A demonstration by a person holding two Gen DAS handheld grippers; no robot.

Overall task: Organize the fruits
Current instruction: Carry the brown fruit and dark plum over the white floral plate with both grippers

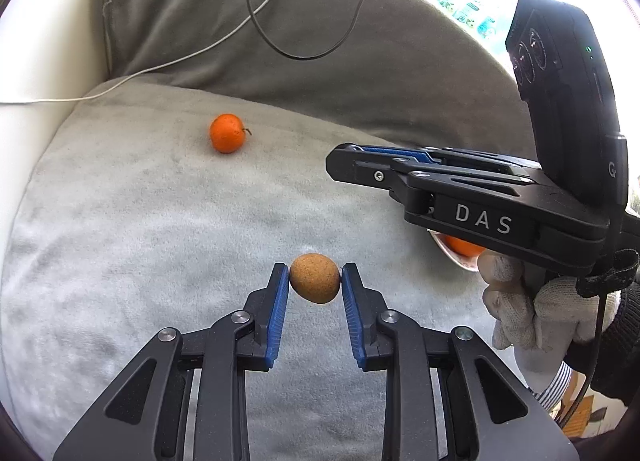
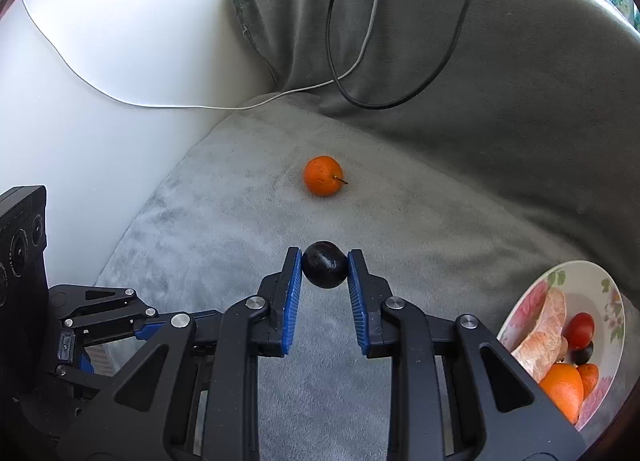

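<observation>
**Operator:** Left wrist view: report the state of the left gripper (image 1: 315,279).

**Technician:** Its jaws are narrow and clamped on a small speckled brown fruit (image 1: 315,278). The blue pads (image 1: 278,313) press on the fruit's two opposite sides at the fingertips, so the fruit sits clear of the grey cushion (image 1: 120,241) rather than resting on it. Judged purpose: a tip grip keeps the fruit visible and easy to release.

**Operator:** And the right gripper (image 2: 325,265)?

**Technician:** Right wrist view: same condition. Jaws are narrow and closed on a small dark, glossy fruit (image 2: 324,264), held at the fingertips above the cushion. In the left wrist view this tool appears at the right, held by a gloved hand (image 1: 528,309).

**Operator:** Where do the remaining task items lie?

**Technician:** One tangerine (image 2: 323,175) lies loose on the cushion, ahead of both grippers and well apart from either. The floral plate (image 2: 592,281) sits at the lower right of the right wrist view, near the right gripper's right side. It already holds a peeled citrus segment (image 2: 544,333), a red fruit (image 2: 580,331), and orange fruit (image 2: 564,385).

**Operator:** Why are both fruits held at once?

**Technician:** Probable reason: both are bound for the plate, which serves as the collection point.
</observation>
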